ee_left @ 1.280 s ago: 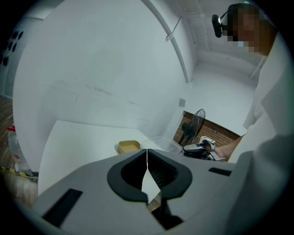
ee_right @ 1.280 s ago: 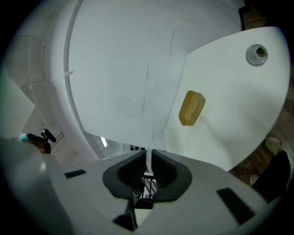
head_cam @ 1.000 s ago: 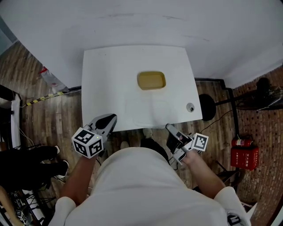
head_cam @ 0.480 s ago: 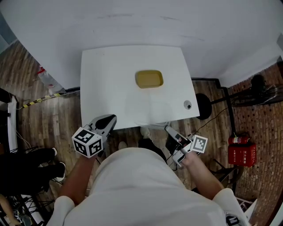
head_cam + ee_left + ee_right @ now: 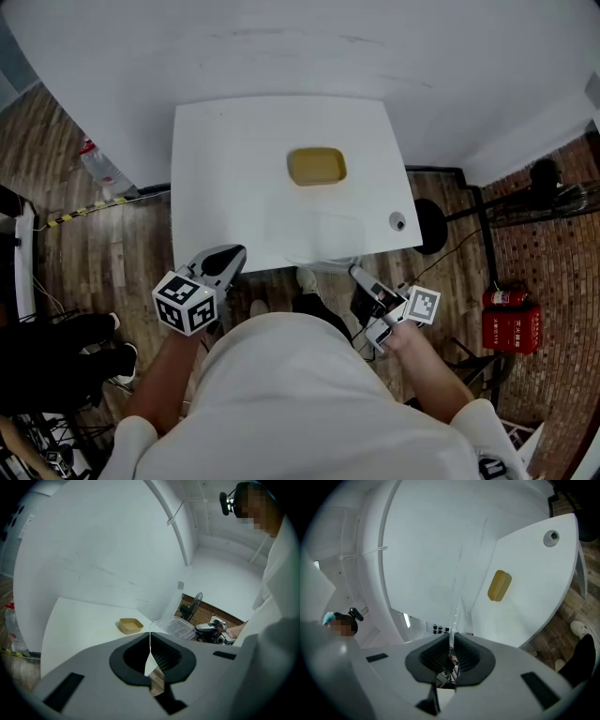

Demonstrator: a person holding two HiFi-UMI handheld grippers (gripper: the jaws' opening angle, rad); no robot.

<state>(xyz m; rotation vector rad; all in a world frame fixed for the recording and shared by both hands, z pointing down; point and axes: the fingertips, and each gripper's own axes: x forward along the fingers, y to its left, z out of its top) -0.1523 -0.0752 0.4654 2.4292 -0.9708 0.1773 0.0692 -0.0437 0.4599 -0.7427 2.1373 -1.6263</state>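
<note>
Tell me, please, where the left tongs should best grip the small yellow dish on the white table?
Probably the near long wall. The yellow dish sits flat and open-topped on the white table, a long side toward the person, so come from above on the near side, one jaw inside, one outside. The left tongs are shut and must open first.

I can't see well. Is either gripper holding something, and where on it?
The right gripper pinches the clear box by its near rim. The left gripper is shut on nothing.
</note>
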